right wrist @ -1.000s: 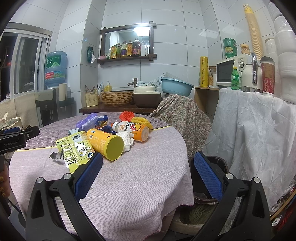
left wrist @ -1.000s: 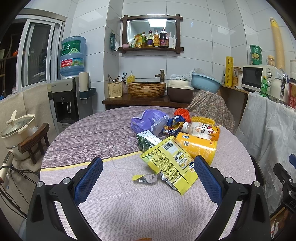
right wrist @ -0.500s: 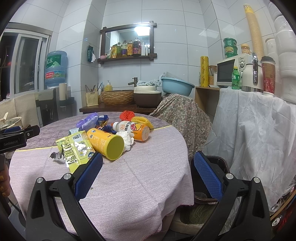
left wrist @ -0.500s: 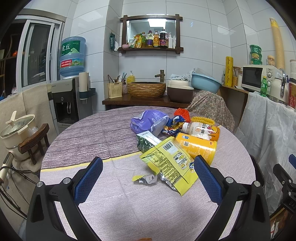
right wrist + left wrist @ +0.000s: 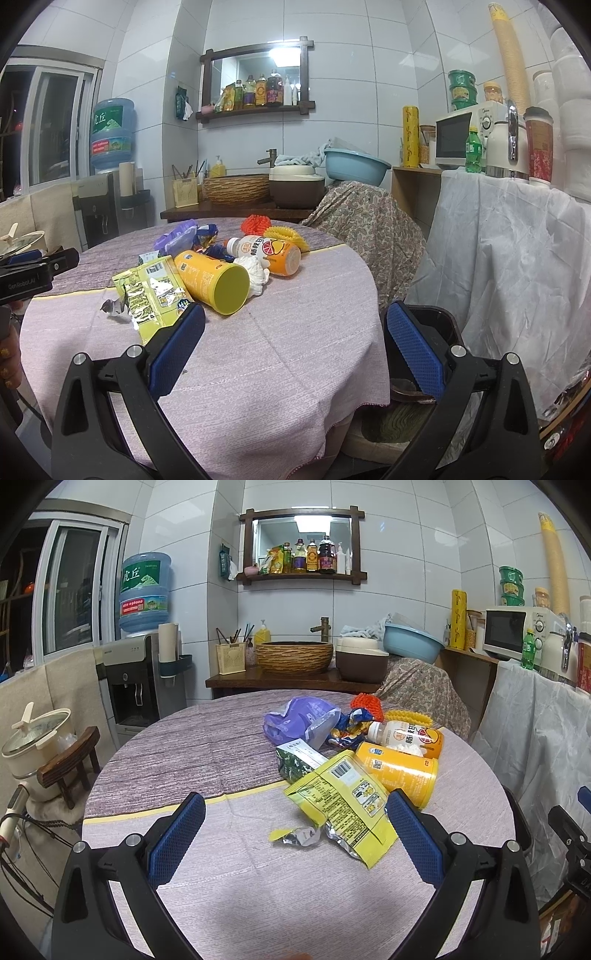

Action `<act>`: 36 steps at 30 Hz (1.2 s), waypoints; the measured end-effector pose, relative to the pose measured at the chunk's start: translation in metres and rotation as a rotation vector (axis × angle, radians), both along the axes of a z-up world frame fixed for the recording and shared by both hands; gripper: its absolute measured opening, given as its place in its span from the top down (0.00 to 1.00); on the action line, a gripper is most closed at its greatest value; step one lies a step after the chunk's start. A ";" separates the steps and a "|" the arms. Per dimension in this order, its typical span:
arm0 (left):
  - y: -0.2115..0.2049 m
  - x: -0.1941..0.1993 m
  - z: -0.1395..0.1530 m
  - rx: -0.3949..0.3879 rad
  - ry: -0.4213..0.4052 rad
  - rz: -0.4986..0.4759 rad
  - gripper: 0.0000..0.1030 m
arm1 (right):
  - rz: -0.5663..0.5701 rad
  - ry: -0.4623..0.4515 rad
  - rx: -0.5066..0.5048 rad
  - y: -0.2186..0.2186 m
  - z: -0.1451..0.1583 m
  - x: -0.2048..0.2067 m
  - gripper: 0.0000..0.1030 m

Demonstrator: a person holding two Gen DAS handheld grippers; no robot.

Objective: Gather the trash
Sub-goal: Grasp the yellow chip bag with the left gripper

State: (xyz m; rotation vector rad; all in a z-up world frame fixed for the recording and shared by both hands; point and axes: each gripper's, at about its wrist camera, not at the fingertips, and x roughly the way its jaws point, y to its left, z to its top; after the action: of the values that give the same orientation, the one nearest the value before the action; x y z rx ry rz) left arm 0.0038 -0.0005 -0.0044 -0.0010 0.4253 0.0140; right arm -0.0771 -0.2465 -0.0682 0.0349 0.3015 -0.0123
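A heap of trash lies on the round, cloth-covered desk: a torn yellow snack bag lies flat at the near edge with a small foil scrap just beside it. An orange-yellow canister lies on its side touching the bag, its base facing the right wrist view. Behind it lie a tipped orange drink bottle, a crumpled white tissue, a green packet, a purple bag, a blue wrapper, and orange and yellow mesh pieces.
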 end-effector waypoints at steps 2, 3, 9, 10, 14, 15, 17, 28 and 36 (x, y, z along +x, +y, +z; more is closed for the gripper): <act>0.004 0.004 -0.002 0.000 0.013 -0.007 0.05 | 0.008 0.010 -0.009 0.004 -0.003 0.001 0.05; 0.007 0.006 -0.003 -0.006 0.023 -0.014 0.05 | 0.011 0.013 -0.011 -0.001 0.000 0.002 0.05; 0.024 0.023 -0.022 -0.084 0.139 -0.050 0.05 | 0.058 0.047 -0.038 0.000 -0.004 0.005 0.05; 0.025 0.025 -0.025 -0.097 0.149 -0.069 0.05 | 0.066 0.050 -0.047 0.001 -0.006 0.005 0.05; 0.027 0.041 -0.032 -0.141 0.198 -0.151 0.05 | 0.085 0.079 -0.060 0.006 -0.014 0.008 0.05; 0.026 0.046 -0.033 -0.151 0.211 -0.165 0.05 | 0.088 0.085 -0.063 0.007 -0.016 0.009 0.05; 0.026 0.059 -0.036 -0.171 0.245 -0.194 0.05 | 0.092 0.100 -0.066 0.008 -0.019 0.011 0.05; 0.030 0.113 -0.058 -0.283 0.408 -0.328 0.33 | 0.081 0.125 -0.071 0.004 -0.024 0.017 0.05; 0.032 0.122 -0.067 -0.330 0.466 -0.371 0.63 | 0.091 0.148 -0.068 0.006 -0.030 0.023 0.05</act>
State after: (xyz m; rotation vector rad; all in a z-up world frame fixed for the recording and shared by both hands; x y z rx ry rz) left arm 0.1260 0.0316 -0.0712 -0.2481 0.8845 -0.4286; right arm -0.0541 -0.2408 -0.0981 -0.0475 0.4498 0.0655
